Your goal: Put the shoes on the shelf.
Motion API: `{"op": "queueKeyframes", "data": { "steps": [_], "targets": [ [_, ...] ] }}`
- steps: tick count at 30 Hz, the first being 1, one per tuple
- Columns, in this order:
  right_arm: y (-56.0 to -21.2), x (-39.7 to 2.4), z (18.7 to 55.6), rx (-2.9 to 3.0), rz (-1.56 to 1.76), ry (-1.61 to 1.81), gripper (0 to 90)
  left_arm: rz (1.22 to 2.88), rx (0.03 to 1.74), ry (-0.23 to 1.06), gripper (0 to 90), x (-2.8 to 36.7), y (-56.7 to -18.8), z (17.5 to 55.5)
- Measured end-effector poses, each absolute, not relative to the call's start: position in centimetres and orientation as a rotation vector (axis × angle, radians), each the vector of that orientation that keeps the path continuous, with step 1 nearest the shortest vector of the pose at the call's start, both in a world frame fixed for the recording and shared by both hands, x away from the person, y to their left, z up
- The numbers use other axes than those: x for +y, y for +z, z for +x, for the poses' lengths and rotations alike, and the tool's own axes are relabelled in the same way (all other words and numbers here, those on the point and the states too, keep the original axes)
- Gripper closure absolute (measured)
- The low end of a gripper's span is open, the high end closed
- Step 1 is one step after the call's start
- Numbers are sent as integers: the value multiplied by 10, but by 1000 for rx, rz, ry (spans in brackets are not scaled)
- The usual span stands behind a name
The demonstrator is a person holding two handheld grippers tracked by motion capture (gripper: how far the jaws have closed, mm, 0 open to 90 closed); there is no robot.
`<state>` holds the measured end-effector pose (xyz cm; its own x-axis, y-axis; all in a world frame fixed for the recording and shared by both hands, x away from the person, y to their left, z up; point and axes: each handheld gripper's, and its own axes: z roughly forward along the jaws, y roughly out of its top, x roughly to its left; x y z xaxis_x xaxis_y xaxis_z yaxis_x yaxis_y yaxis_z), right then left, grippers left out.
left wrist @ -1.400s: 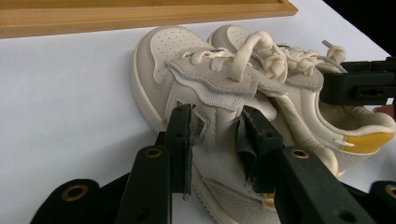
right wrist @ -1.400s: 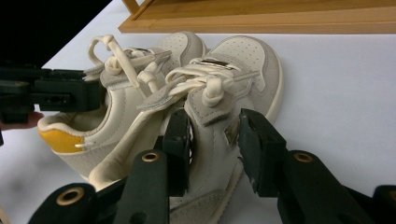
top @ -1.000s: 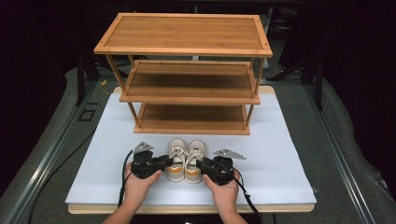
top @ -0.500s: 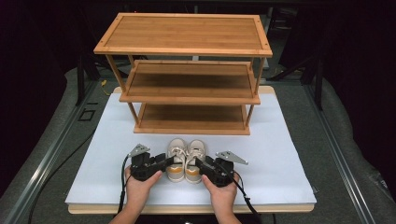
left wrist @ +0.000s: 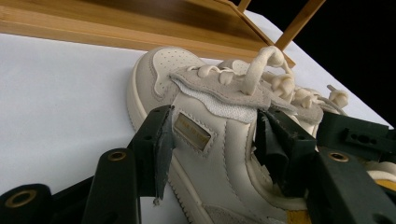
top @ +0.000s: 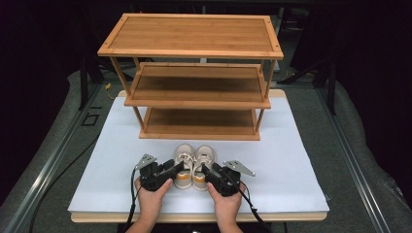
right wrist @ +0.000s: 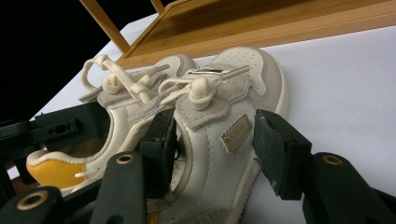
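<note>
High view: I am resting the left gripper (top: 176, 167) and right gripper (top: 206, 170) beside the paired shoes (top: 193, 162) on the white mat (top: 291, 160), before the shelf rack (top: 199, 104). Left gripper view: jaws just opening, straddling the left shoe (left wrist: 205, 154) (pads lifting off). Right gripper view: likewise around the right shoe (right wrist: 219, 140); dangling laces (right wrist: 140, 84) risk snagging on withdrawal.

Wood rack (top: 197, 82), white mat (top: 291, 165)
</note>
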<state>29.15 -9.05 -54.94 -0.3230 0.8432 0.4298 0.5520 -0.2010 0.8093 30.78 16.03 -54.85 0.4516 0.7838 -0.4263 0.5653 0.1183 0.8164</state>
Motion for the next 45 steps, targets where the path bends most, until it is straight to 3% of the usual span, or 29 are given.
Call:
{"op": "queueKeyframes", "data": {
  "steps": [21, 45],
  "targets": [
    [-551, -88, 289, 1744, 1642, 1534, 538, 1514, 1239, 260, 536, 159, -552, 304],
    [-534, -87, 286, 1705, 1642, 1555, 547, 1511, 1236, 252, 542, 160, -531, 304]
  ]
}}
